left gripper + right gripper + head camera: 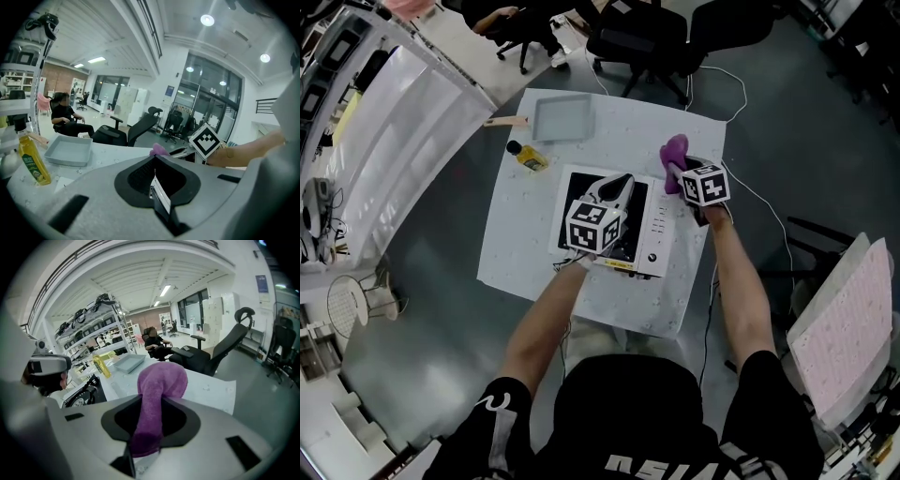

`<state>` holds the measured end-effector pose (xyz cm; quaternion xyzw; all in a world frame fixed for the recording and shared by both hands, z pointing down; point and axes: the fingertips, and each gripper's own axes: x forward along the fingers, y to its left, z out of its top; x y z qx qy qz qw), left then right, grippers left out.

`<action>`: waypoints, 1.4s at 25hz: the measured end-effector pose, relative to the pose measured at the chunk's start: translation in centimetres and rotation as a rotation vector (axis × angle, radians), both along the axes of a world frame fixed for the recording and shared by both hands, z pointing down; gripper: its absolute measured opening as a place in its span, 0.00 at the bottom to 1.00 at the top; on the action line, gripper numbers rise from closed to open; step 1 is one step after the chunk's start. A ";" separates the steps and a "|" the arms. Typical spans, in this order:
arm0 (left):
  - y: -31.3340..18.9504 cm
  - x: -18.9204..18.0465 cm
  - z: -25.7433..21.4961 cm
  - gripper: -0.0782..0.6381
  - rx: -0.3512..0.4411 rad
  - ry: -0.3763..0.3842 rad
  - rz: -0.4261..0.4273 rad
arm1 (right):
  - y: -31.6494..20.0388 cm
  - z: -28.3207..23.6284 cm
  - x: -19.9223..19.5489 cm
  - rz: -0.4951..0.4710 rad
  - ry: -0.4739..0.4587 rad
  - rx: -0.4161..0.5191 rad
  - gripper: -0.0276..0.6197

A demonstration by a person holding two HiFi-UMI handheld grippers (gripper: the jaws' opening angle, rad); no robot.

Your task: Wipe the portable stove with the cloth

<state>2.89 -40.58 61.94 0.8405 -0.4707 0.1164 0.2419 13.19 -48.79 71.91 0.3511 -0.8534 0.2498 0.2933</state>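
A: Quick pass, L to R pls. What's at the table's (511,267) left end?

B: Yellow oil bottle (528,157), upright, near the far-left corner. Grey tray (561,118) just beside it, a bit further back.

A: Stove?

B: Portable stove (654,234) sits mid-table on the white sheet. Black top, white control strip w/ a knob along its R side.

A: Anything over it?

B: The left tongs (623,183) are above the black top, pointing away from the person. Tips are together w/ nothing btw them. Can't tell if they touch the top.

A: And the cloth?

B: The purple cloth (159,380) is clamped in the right tongs (682,173), w/ its bunched end poking out past the tips. It's just off the stove's R edge, over the sheet, apart from the black top.

A: Behind all that?

B: Black office chairs (637,42) past the table's far edge, on grey floor.
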 end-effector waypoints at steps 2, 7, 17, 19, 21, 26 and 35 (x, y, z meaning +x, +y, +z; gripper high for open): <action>0.2 0.5 -0.3 0.12 0.003 -0.002 0.010 | 0.3 -0.2 1.0 0.015 0.003 0.002 0.19; 0.6 1.2 -2.0 0.12 0.026 0.008 0.036 | 1.6 -2.1 1.8 0.062 -0.022 0.021 0.19; 5.9 -2.7 -7.0 0.12 0.091 0.012 0.077 | 7.5 -10.9 -1.3 0.144 -0.090 0.148 0.19; 7.6 -4.0 -8.1 0.12 0.103 0.017 0.083 | 9.5 -12.8 -2.3 0.162 -0.098 0.175 0.19; 9.4 -5.3 -9.2 0.12 0.117 0.025 0.087 | 11.7 -14.6 -3.3 0.173 -0.100 0.202 0.19; 14.3 -8.5 -11.5 0.12 0.160 0.035 0.095 | 17.7 -18.3 -5.6 0.192 -0.118 0.259 0.19; 21.6 -13.6 -14.8 0.12 0.235 0.055 0.081 | 26.2 -22.8 -9.3 0.207 -0.137 0.342 0.19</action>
